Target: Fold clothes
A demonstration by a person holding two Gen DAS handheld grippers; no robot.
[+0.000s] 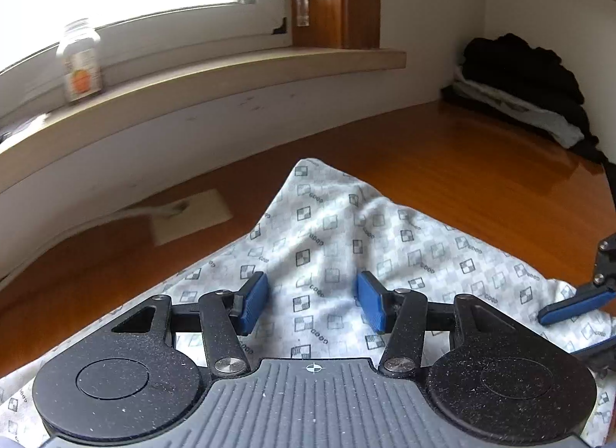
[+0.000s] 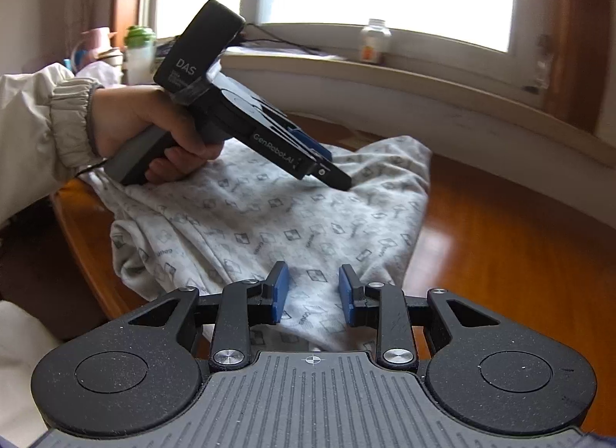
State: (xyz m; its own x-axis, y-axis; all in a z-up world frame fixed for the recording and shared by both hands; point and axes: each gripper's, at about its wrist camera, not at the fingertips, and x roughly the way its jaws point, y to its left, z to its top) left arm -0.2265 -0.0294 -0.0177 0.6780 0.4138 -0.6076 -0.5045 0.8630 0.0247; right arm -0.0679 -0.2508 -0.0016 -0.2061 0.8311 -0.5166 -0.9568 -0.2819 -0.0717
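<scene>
A white garment with a grey checker print (image 1: 335, 240) lies spread and rumpled on the wooden table (image 1: 481, 178). My left gripper (image 1: 312, 303) is open just above the cloth, with nothing between its blue pads. It also shows in the right wrist view (image 2: 327, 163), held in a hand over the garment (image 2: 269, 224). My right gripper (image 2: 312, 296) is open over the garment's near edge, empty. Its blue fingers (image 1: 569, 305) show at the right edge of the left wrist view.
A pile of dark and grey clothes (image 1: 527, 89) sits at the table's far right corner. A windowsill (image 1: 231, 74) holds a jar (image 1: 79, 62). A pale cover plate (image 1: 188, 215) lies by the wall. Bottles and cups (image 2: 134, 51) stand at the far left.
</scene>
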